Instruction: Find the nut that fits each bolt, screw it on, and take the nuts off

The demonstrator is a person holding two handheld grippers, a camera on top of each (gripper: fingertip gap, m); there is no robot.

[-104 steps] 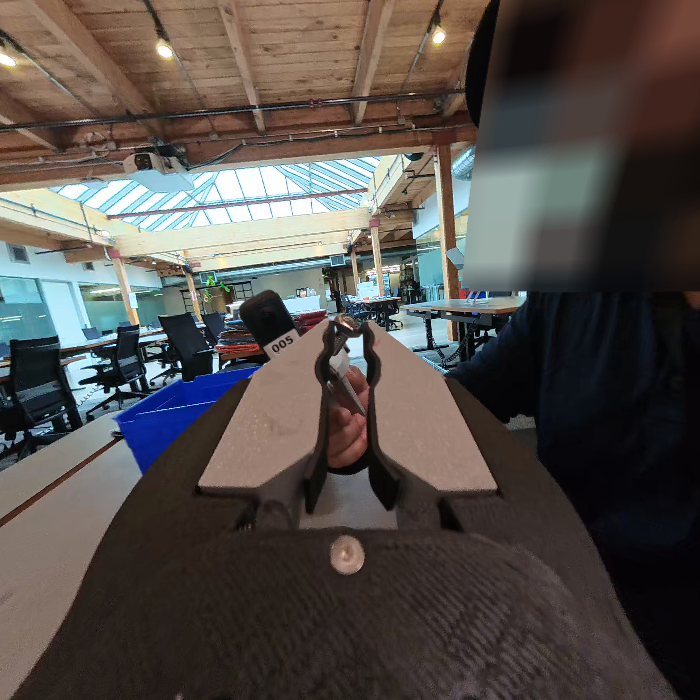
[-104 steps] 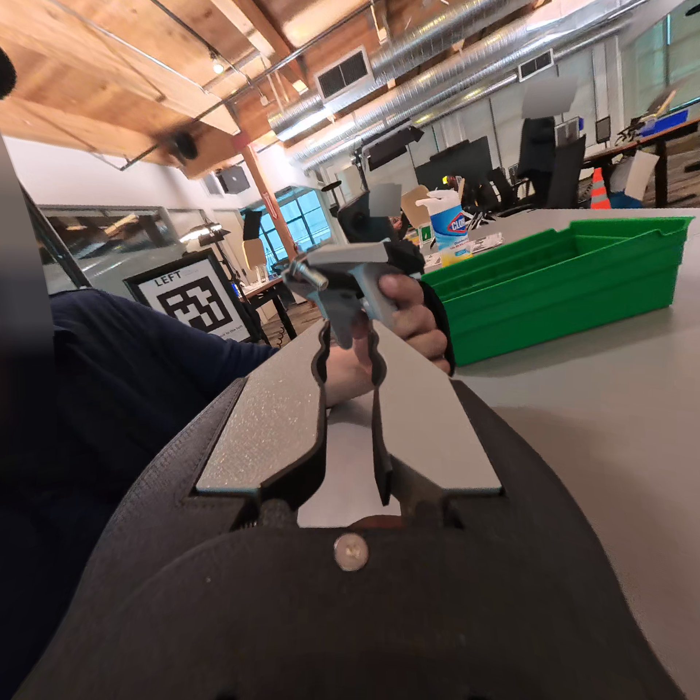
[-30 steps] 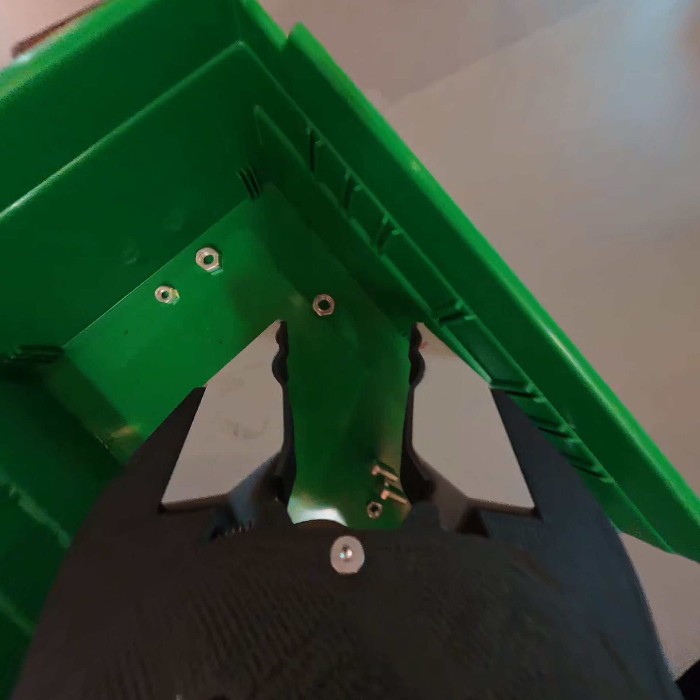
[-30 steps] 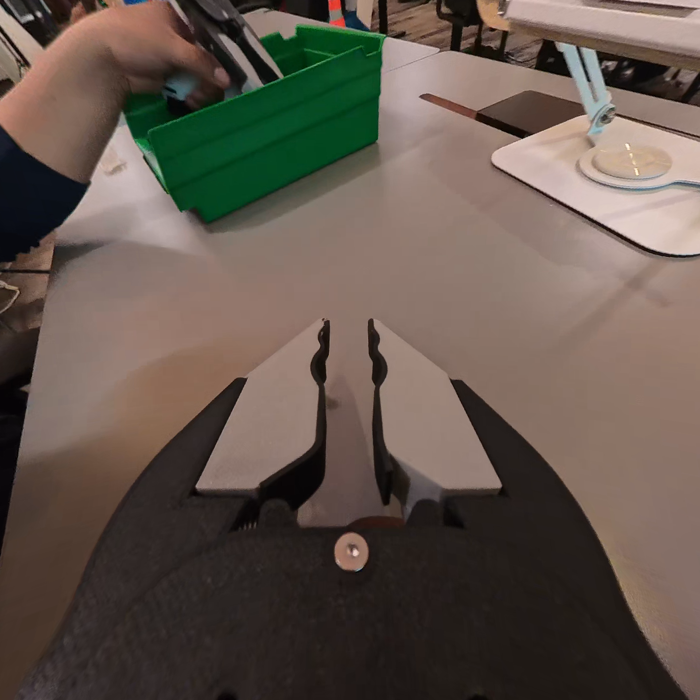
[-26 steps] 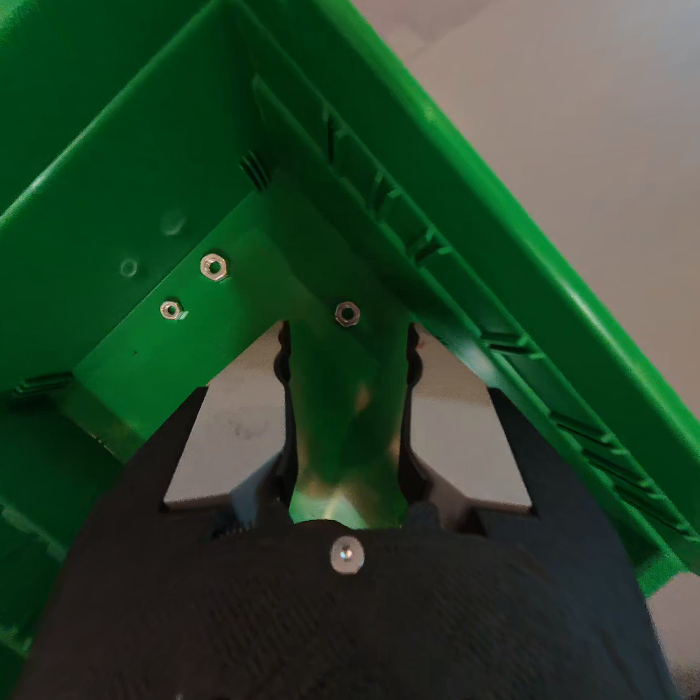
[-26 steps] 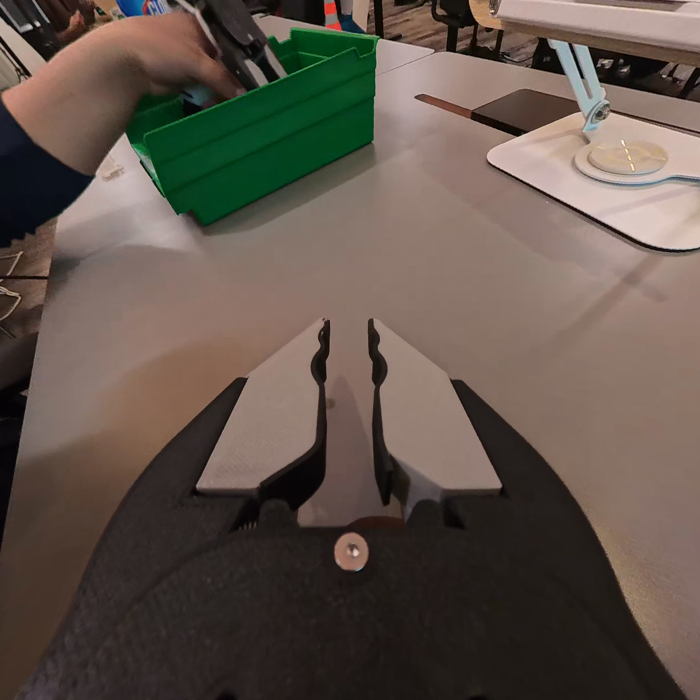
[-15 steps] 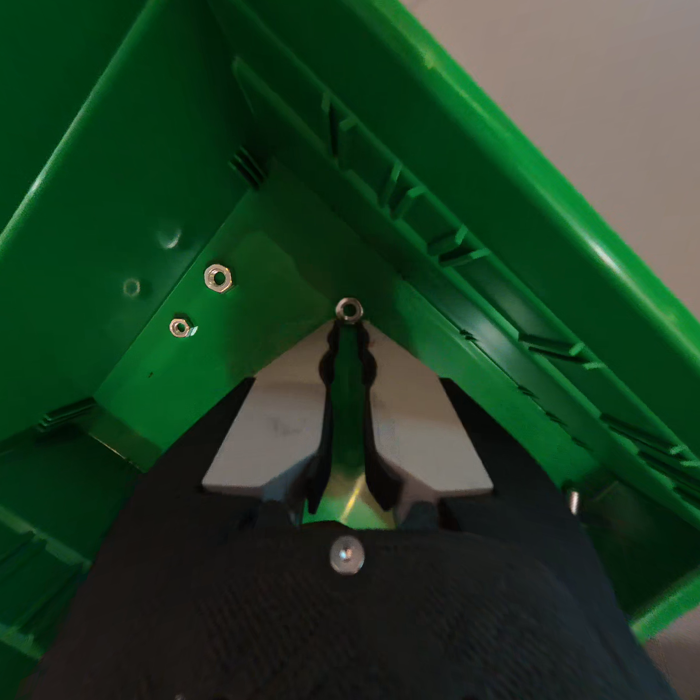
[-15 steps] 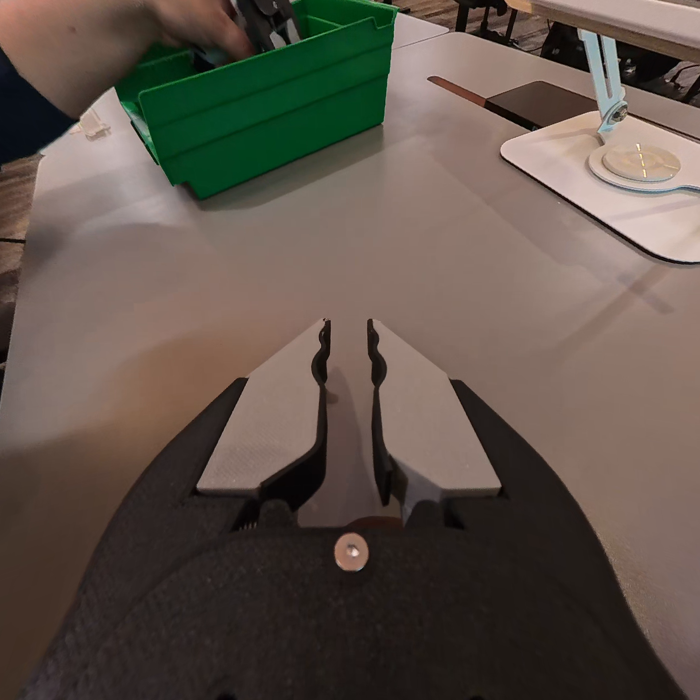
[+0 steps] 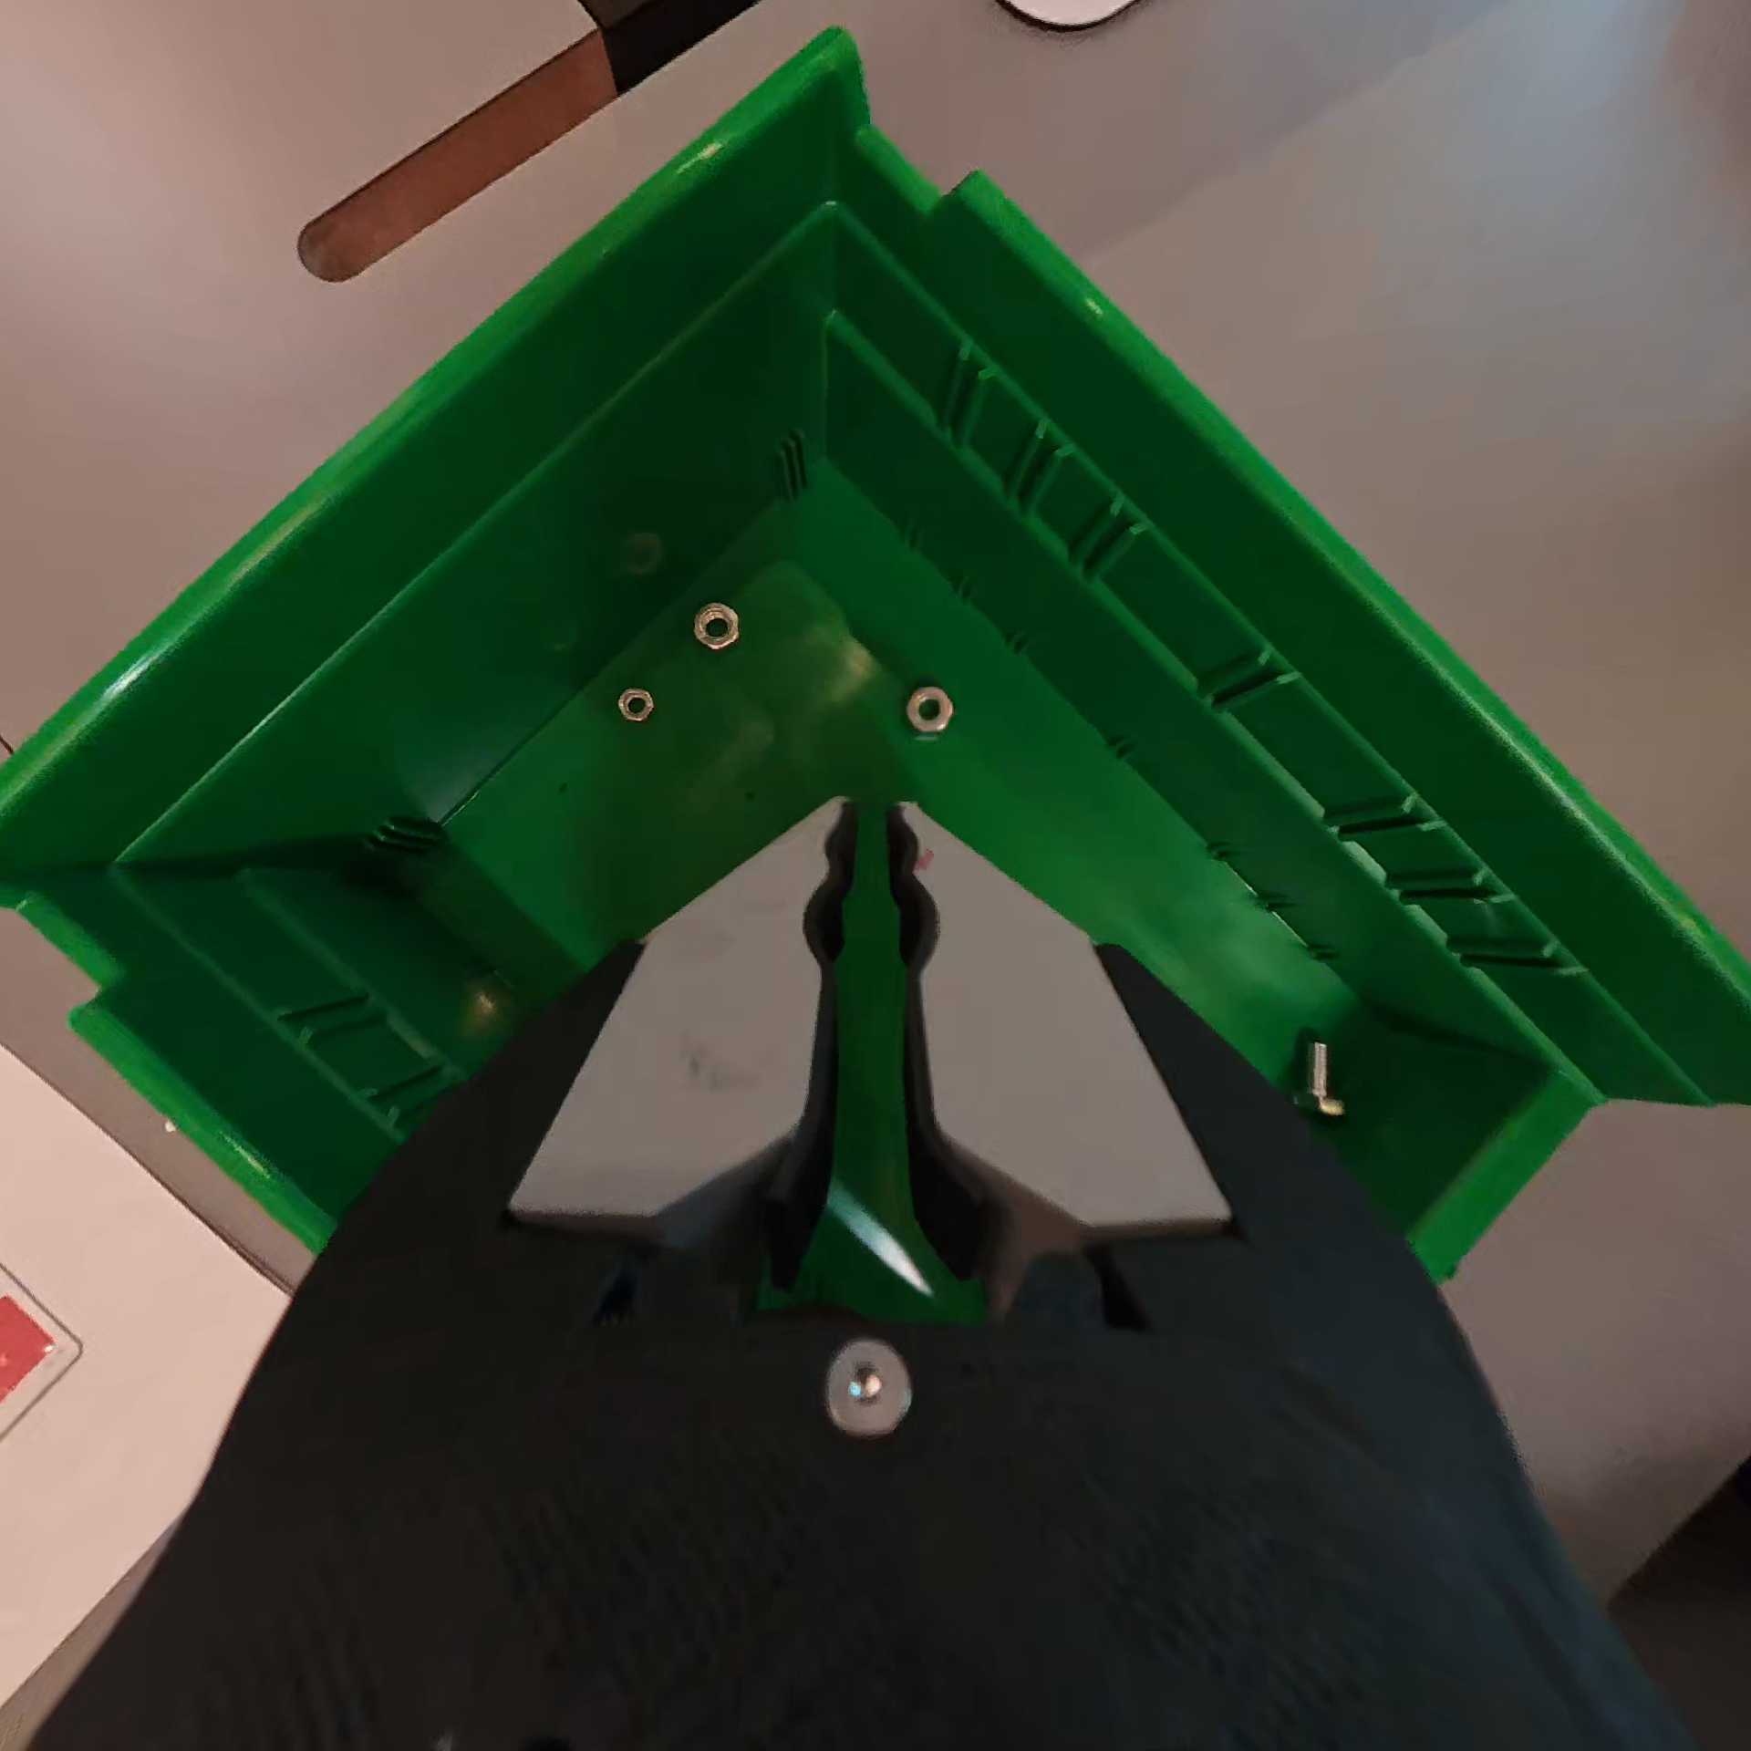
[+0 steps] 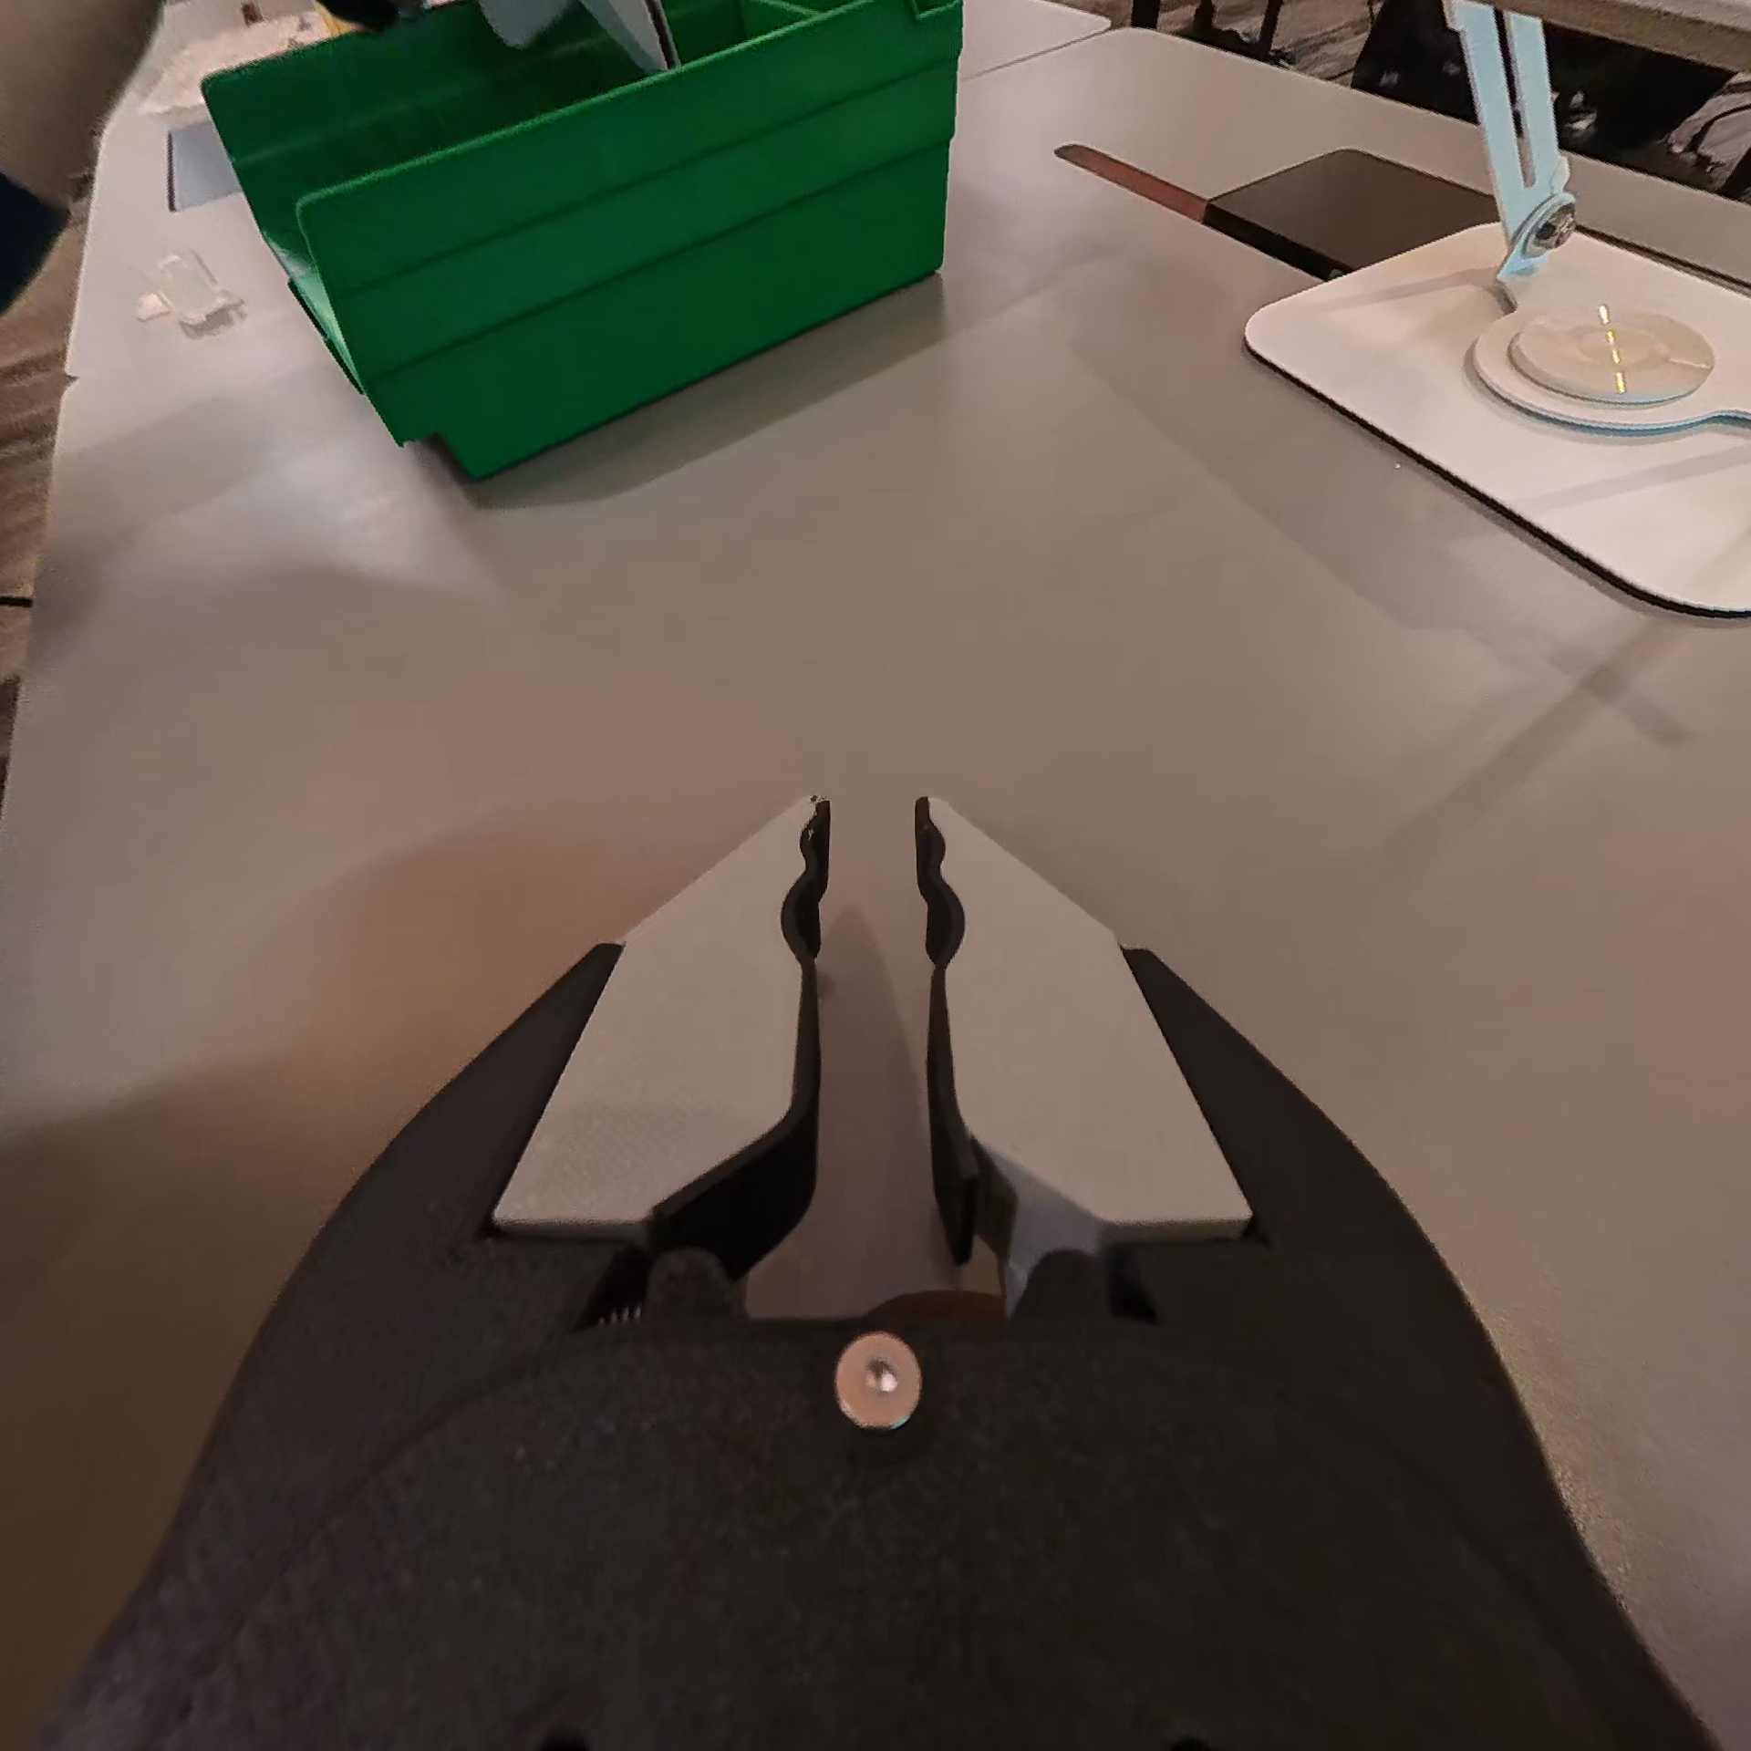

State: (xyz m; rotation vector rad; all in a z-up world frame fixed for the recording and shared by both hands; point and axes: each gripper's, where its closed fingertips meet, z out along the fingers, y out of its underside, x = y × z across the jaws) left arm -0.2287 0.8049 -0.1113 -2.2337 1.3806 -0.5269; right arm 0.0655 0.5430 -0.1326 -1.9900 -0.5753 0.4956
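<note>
Green bin under nearly closed left tongs, pointing down.

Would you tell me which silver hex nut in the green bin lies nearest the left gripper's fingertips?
The silver hex nut lying alone on the right, just beyond the left gripper; the other two sit farther left.

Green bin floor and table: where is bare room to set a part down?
Free: table between green bin and right gripper, left of the white stand base. Bin floor right of the three nuts, toward the bolt. Crowded: the nuts' corner.
</note>
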